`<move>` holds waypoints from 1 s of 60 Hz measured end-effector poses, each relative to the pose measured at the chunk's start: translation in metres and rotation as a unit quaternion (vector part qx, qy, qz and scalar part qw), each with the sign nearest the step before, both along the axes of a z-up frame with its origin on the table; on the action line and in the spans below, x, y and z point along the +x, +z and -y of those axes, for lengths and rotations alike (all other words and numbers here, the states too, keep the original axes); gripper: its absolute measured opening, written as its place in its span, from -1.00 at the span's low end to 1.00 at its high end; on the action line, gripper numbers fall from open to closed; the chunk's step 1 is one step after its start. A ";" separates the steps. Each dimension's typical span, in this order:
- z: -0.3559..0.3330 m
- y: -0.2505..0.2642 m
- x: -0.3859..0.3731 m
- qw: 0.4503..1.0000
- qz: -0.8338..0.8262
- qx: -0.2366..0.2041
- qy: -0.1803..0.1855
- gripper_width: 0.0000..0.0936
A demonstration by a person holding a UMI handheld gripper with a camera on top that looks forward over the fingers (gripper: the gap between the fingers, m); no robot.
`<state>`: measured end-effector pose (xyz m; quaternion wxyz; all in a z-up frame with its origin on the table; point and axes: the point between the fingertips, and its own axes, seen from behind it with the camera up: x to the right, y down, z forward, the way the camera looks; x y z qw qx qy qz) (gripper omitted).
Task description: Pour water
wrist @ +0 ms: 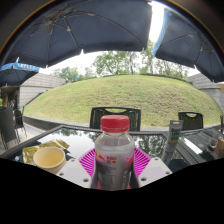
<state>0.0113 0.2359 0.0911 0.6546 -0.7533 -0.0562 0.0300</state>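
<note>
A clear plastic water bottle [114,155] with a red cap and a red-and-white label stands upright between my fingers. My gripper [114,165] is shut on it: both magenta pads [87,160] press against its sides. The bottle sits in front of a glass-topped table [150,140]. A yellow cup [48,157] stands on the table to the left of the bottle, apart from it.
A dark can [174,135] stands on the table to the right. Dark chairs [115,116] stand at the far side and one chair [8,125] stands at the left. Umbrellas [80,30] hang overhead. A grassy mound [120,95] lies beyond.
</note>
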 end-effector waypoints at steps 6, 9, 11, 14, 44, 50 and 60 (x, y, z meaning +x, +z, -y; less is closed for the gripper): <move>0.001 0.004 0.004 1.000 -0.011 0.009 -0.011 0.04; 0.001 0.002 0.002 1.000 -0.007 -0.007 -0.012 0.15; 0.001 -0.002 0.003 1.000 0.005 -0.026 -0.012 0.26; 0.008 0.003 0.006 0.999 0.020 -0.031 -0.008 0.61; 0.234 0.012 -0.021 0.999 0.042 -0.029 0.002 0.77; 0.274 0.009 -0.037 1.000 0.028 -0.007 0.010 0.77; 0.309 -0.021 -0.060 0.999 0.022 -0.028 0.033 0.75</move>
